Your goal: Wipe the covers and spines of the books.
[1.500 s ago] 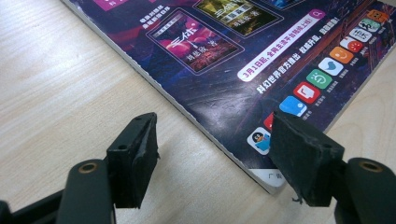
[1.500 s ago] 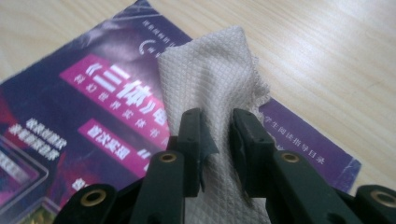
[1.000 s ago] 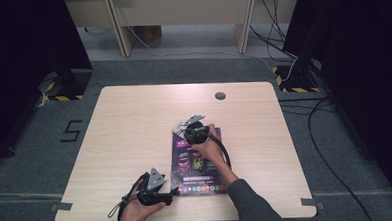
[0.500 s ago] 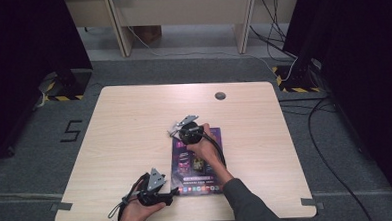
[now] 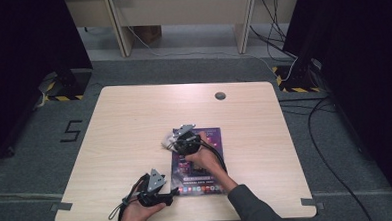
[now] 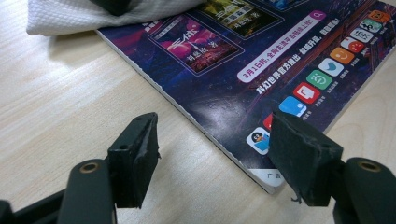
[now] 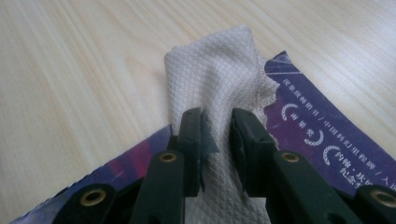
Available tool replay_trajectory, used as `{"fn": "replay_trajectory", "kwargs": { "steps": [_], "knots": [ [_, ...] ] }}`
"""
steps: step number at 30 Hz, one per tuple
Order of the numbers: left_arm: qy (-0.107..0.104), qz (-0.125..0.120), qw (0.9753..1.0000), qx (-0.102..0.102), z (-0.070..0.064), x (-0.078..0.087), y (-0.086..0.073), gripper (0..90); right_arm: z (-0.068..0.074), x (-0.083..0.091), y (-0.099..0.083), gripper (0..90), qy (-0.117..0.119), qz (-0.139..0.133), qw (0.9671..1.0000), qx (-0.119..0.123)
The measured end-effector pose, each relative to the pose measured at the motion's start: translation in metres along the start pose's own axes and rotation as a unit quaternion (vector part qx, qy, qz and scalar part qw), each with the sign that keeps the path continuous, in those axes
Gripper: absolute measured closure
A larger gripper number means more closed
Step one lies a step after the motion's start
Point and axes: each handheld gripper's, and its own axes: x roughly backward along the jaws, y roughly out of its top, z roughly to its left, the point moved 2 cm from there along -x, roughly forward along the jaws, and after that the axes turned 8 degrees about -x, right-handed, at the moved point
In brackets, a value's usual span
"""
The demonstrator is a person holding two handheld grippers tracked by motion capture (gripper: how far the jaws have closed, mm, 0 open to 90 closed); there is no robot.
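Observation:
A purple magazine [image 5: 199, 163] lies flat on the wooden table [image 5: 124, 123], near its front edge. My right gripper [image 5: 178, 140] is shut on a white textured cloth [image 7: 219, 84] at the magazine's far left corner [image 7: 299, 121]; the cloth [image 5: 168, 141] spills off that corner onto the wood. My left gripper [image 5: 171, 192] rests low at the magazine's near left corner, open. In the left gripper view its jaws straddle the magazine's corner [image 6: 261, 172] without touching it, and the cloth [image 6: 93, 16] lies farther along the cover.
A round cable grommet [image 5: 220, 95] sits in the table near its far edge. Bare wood spreads over the left and far parts of the table. Grey carpet with cables [image 5: 329, 114] surrounds it.
My right gripper has dragged the cloth up and to the left along the cover, toward the magazine's far left corner. The left gripper has stayed put.

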Motion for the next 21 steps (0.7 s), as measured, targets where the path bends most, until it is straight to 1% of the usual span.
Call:
{"fn": "replay_trajectory", "kwargs": {
  "steps": [3,5,6,7,8,10,11,12,13,14,15,17,18,19,20,21],
  "knots": [
    [0.001,-0.003,1.0,0.0,-0.001,0.0,-0.001,32.7,-0.002,0.002,-0.003,73.0,0.002,-0.004,1.0,0.0],
    [-0.001,-0.002,1.0,0.001,0.0,0.001,-0.001,32.6,-0.006,0.004,-0.006,72.5,-0.003,-0.005,1.0,0.001],
    [-0.002,-0.002,1.0,0.002,-0.001,0.001,-0.001,32.5,-0.009,0.006,-0.007,72.5,-0.008,-0.006,0.9999,-0.002],
    [-0.005,-0.003,1.0,0.002,-0.001,0.001,-0.001,32.4,-0.011,0.007,-0.009,72.4,-0.007,-0.006,0.9999,-0.008],
    [-0.008,-0.004,0.9999,0.006,0.0,0.001,-0.002,32.4,-0.015,0.009,-0.01,72.2,-0.013,-0.007,0.9999,-0.007],
    [-0.006,-0.004,0.9999,0.009,0.0,0.001,-0.002,31.6,-0.023,0.013,-0.015,72.0,-0.021,-0.008,0.9996,-0.019],
    [-0.006,-0.004,0.9999,0.008,0.0,0.001,-0.002,31.2,-0.028,0.017,-0.02,72.0,-0.02,-0.013,0.9991,-0.034],
    [-0.003,-0.003,1.0,0.006,-0.001,0.001,-0.002,31.2,-0.032,0.019,-0.023,72.0,-0.018,-0.017,0.9988,-0.042],
    [-0.003,-0.004,1.0,0.004,-0.001,0.001,-0.001,31.3,-0.039,0.024,-0.028,72.0,-0.02,-0.016,0.9985,-0.049],
    [-0.003,-0.003,1.0,0.002,-0.001,0.001,-0.001,31.2,-0.042,0.027,-0.03,71.9,-0.026,-0.013,0.9984,-0.049],
    [-0.003,-0.002,1.0,0.002,-0.001,0.001,-0.001,31.2,-0.049,0.032,-0.034,71.8,-0.039,-0.011,0.9979,-0.051],
    [-0.001,-0.002,1.0,-0.001,-0.002,0.002,-0.001,31.3,-0.061,0.039,-0.042,71.6,-0.049,-0.013,0.9965,-0.067],
    [-0.006,-0.003,1.0,-0.004,-0.002,0.002,-0.001,31.4,-0.066,0.042,-0.045,71.6,-0.053,-0.012,0.9957,-0.076],
    [-0.008,-0.002,1.0,-0.004,-0.003,0.002,0.0,31.3,-0.073,0.046,-0.048,71.4,-0.062,-0.012,0.9944,-0.085],
    [-0.011,-0.002,0.9999,-0.006,-0.004,0.002,0.0,31.4,-0.077,0.048,-0.051,71.2,-0.066,-0.012,0.994,-0.086],
    [-0.012,-0.002,0.9999,-0.009,-0.005,0.003,0.0,31.5,-0.083,0.052,-0.054,71.1,-0.075,-0.012,0.9928,-0.092]
  ]
}}
